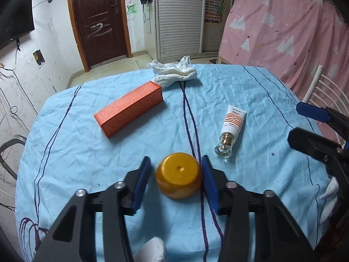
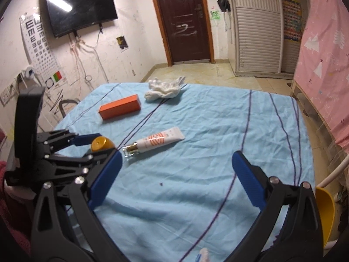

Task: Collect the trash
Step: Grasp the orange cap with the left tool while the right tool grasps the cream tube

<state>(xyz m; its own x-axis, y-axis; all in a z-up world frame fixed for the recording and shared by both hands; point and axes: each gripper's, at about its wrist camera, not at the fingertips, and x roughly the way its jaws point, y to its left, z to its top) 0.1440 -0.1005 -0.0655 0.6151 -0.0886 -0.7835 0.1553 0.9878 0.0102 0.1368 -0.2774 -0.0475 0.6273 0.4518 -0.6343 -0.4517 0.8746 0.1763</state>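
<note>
Left wrist view — orange cap (image 1: 178,178) sits between the left gripper's (image 1: 176,182) spread blue pads, gaps either side — right gripper (image 2: 176,179) gapes empty.

The left gripper (image 1: 176,181) reaches forward with jaws parted, while the right gripper (image 2: 176,179) hangs alongside, spread wide.

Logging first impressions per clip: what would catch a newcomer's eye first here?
The orange jar sits between the open fingers of the left gripper, near the front of the blue tablecloth. Farther back lie an orange box, a crumpled white cloth and a tube.
</note>
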